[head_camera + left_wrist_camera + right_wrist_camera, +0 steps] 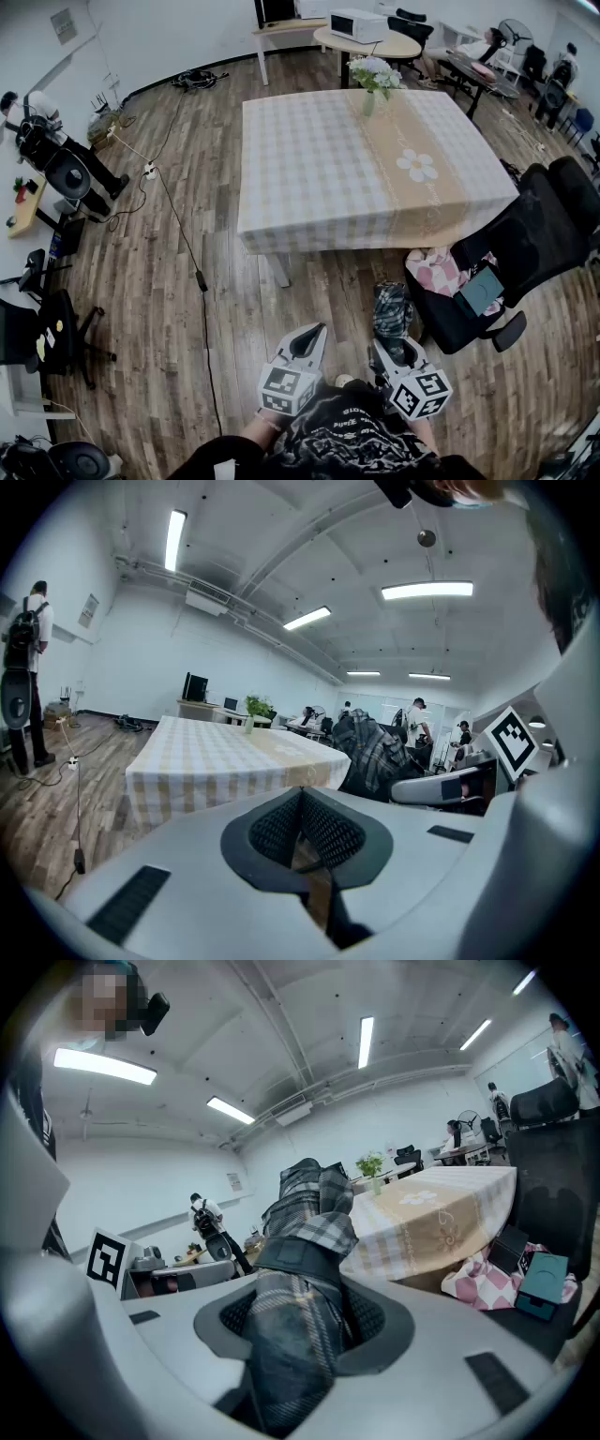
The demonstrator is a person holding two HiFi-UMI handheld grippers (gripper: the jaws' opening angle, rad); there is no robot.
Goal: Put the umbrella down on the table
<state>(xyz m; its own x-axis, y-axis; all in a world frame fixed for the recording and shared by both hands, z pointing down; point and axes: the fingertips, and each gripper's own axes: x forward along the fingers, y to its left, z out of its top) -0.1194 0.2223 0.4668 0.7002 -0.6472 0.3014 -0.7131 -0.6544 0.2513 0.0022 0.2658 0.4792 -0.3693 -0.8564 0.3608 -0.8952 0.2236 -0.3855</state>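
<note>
A folded plaid umbrella (392, 314) in dark grey and green sticks up out of my right gripper (388, 354), which is shut on it around its lower part. In the right gripper view the umbrella (309, 1213) fills the space between the pads and rises toward the table (441, 1213). My left gripper (307, 343) hangs beside it on the left, shut, with nothing between its pads (323, 832). The left gripper view shows the umbrella (370, 752) to the right. The table (309, 178), under a beige and white checked cloth, stands ahead of both grippers.
A vase of flowers (372, 77) stands at the table's far edge. A black office chair (511, 262) with a pink cloth (439, 272) and a teal object (481, 289) sits at the right of the table. Cables (178, 234) run across the wooden floor on the left.
</note>
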